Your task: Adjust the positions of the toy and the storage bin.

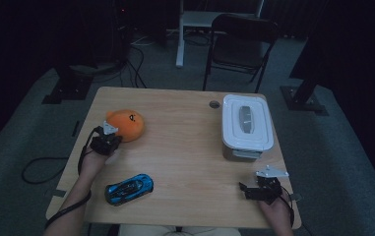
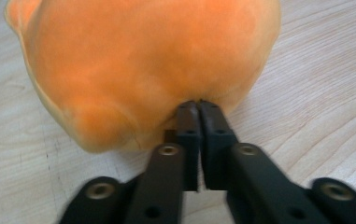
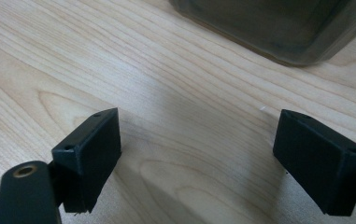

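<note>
Closed jaws, tips pinching orange plush toy (image 2: 143, 65)

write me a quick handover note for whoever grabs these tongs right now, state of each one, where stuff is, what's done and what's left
Left tongs: jaws shut, tips pressed against the near side of the orange plush toy; whether they pinch any fabric cannot be told. The toy sits on the table.
Right tongs: open, nothing between the jaws, resting near the table's front right corner, just short of the white-lidded container.
Blue toy car: lying near the front left edge, untouched.
Done: left tongs have reached the plush.
Left: probably confirm the grip and lift the plush; the container's lid is still on.
</note>
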